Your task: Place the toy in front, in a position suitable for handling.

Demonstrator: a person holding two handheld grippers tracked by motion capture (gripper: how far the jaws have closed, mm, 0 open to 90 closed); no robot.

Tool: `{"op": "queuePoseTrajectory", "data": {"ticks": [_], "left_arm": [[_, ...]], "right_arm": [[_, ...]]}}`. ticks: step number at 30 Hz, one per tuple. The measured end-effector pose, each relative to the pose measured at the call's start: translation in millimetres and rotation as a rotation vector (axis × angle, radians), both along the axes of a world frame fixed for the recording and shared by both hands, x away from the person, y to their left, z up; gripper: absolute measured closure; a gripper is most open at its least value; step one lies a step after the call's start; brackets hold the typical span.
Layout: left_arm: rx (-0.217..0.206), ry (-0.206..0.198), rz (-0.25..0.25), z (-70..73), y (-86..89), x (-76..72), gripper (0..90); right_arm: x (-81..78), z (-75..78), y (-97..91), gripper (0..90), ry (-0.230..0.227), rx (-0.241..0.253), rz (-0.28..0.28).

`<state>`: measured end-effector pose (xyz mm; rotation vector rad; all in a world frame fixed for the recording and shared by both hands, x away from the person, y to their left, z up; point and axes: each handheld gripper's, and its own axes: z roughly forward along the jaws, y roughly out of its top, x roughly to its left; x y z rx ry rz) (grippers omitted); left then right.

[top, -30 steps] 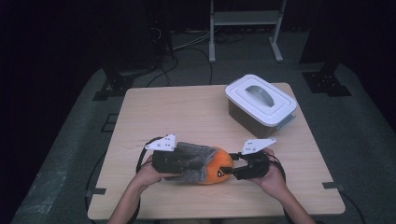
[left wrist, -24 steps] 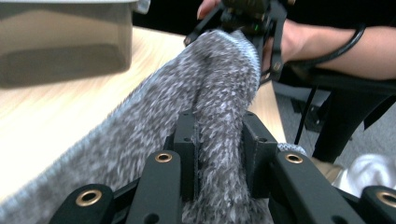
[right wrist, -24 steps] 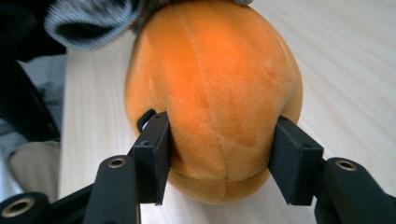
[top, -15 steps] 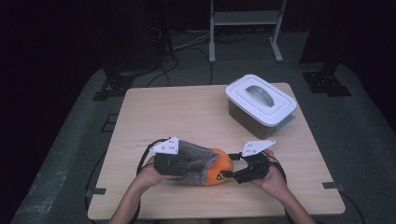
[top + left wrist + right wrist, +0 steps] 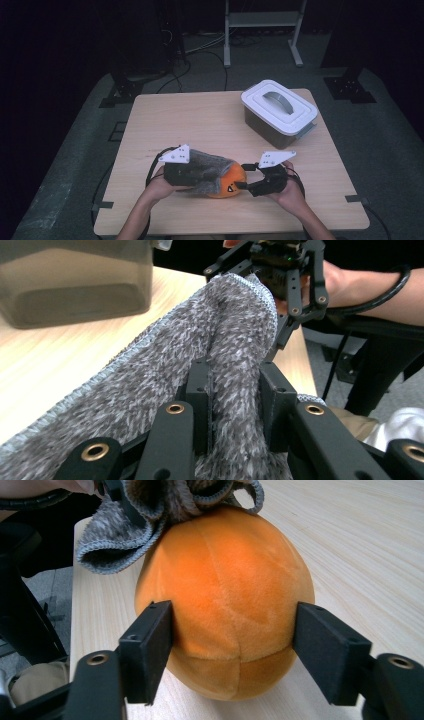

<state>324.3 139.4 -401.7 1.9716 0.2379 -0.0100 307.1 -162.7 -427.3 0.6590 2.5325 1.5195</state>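
Observation:
An orange plush ball (image 5: 229, 184) (image 5: 225, 605) lies near the table's front edge, half under a grey fuzzy cloth (image 5: 210, 167) (image 5: 150, 390) (image 5: 125, 530). My left gripper (image 5: 202, 175) (image 5: 232, 385) comes in from the left and is shut on a fold of that cloth. My right gripper (image 5: 242, 176) (image 5: 232, 645) faces it from the right, also seen past the cloth in the left gripper view (image 5: 280, 290). Its jaws have just been opening. They now stand wide on either side of the plush ball, which shows no squeeze.
A dark container with a white handled lid (image 5: 277, 112) (image 5: 75, 290) stands at the table's back right. The wooden table (image 5: 200, 120) has bare room across its middle and left. A metal rack (image 5: 262, 20) and cables are on the floor behind.
The right gripper's jaws have spread wider around the orange plush ball. Both hands have kept their place, and the left gripper's grip on the cloth is unchanged.

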Motion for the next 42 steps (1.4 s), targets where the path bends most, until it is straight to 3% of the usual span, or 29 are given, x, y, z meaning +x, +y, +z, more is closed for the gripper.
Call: {"op": "queuePoseTrajectory", "data": {"ticks": [5,7,10,14,16,22,26,30,34,38,42], "left_arm": [[0.011,0.002,-0.022,0.9,-3.1,-1.5,71.5],[0.011,0.005,-0.017,2.0,-3.8,-2.1,71.0],[0.012,-0.031,-0.011,8.9,-5.0,-4.6,71.0],[0.008,-0.017,-0.018,8.9,-6.2,-4.6,71.0],[0.004,0.015,-0.018,5.0,-6.1,-2.7,70.5],[0.017,0.016,-0.019,1.8,-8.9,-2.4,70.7],[0.014,0.002,-0.016,7.2,-10.3,-4.4,71.0],[-0.020,-0.027,-0.004,17.4,-10.7,-6.9,71.3],[0.020,-0.026,-0.007,12.1,-13.5,-6.4,71.3],[0.025,-0.014,-0.010,7.5,-13.0,-4.7,71.2],[0.021,-0.008,-0.018,7.1,-12.1,-4.4,71.2]], "right_arm": [[-0.6,-2.1,5.4,26.0,-0.008,-0.001,-0.002],[-2.4,-1.1,7.6,29.3,-0.015,0.006,-0.002],[-5.9,0.0,10.8,37.9,-0.037,-0.011,-0.008],[-10.8,2.2,17.7,41.7,-0.046,-0.030,0.006],[-12.6,2.4,18.5,40.9,-0.057,-0.044,0.012],[-5.5,-2.9,9.7,26.9,-0.026,-0.008,0.008],[-5.3,-5.5,11.2,32.0,-0.021,-0.010,0.010],[-11.7,-2.0,17.2,37.6,-0.070,-0.038,0.038],[-16.5,-1.8,23.9,37.9,-0.102,-0.063,0.063],[-12.0,0.9,16.9,33.6,-0.048,-0.051,0.050],[-14.4,6.5,15.1,28.9,-0.065,-0.021,0.038]]}}
